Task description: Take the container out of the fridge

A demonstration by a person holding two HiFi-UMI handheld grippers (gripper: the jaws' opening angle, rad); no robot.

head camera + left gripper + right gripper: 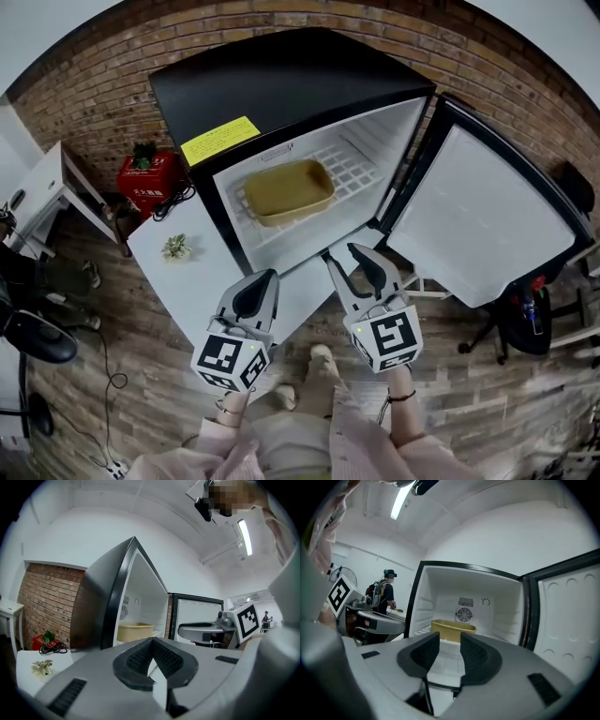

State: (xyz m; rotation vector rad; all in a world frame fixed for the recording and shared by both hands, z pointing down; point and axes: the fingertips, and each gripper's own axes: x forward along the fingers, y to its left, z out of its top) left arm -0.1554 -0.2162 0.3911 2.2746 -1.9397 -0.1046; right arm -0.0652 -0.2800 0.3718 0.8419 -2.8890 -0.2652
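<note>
A tan rectangular container point(289, 190) sits on the white wire shelf inside the open black fridge point(281, 80). It also shows in the left gripper view as the container point(135, 632) and in the right gripper view as the container point(453, 626), in front of the rear fan. My left gripper point(266, 279) hangs over the table in front of the fridge, jaws closed together and empty; from its own camera the left gripper point(151, 642) shows its pads meeting at the tip. My right gripper point(348, 257) is open just outside the fridge's lower edge, and the right gripper point(450, 644) points at the container.
The fridge door point(487, 211) stands swung wide to the right. The fridge rests on a white table point(187, 225) carrying a small plant point(175, 247). A red box point(148, 178) lies behind it. A person point(384, 595) stands far off to the left.
</note>
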